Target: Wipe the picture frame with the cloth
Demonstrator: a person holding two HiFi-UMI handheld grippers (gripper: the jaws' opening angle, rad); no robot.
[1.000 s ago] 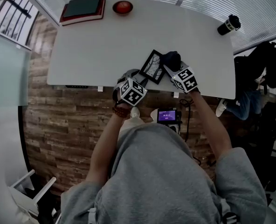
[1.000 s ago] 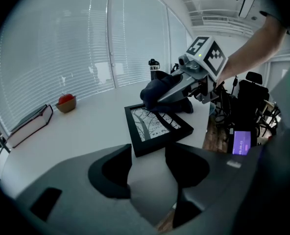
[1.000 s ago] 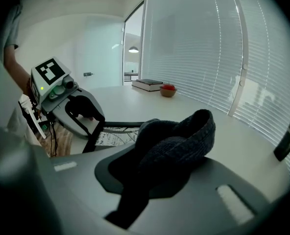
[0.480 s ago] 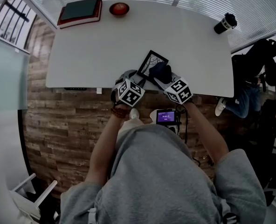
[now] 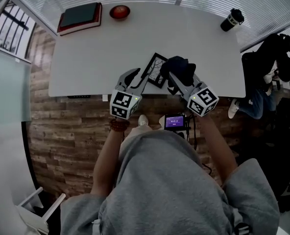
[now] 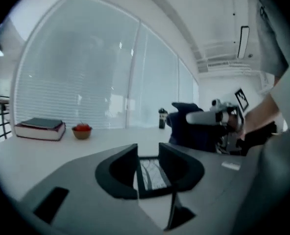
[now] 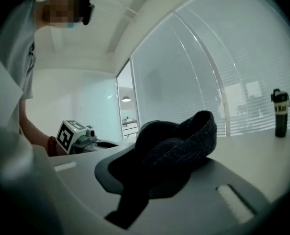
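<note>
Left gripper [image 6: 148,153] jaws just closed on picture frame [image 6: 153,176], right gripper [image 7: 159,166] jaws clamping cloth [image 7: 180,140], grips unclear overhead

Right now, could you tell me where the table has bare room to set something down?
Bare: the table's middle between bowl and bottle, and its left part in front of the book. Crowded: the near edge, with picture frame, cloth, left gripper, right gripper.

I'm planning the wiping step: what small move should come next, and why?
Probably bring the cloth, clamped in the right gripper, onto the picture frame: the left gripper, whose jaws have just been closing, holds the frame, with the cloth beside it.
</note>
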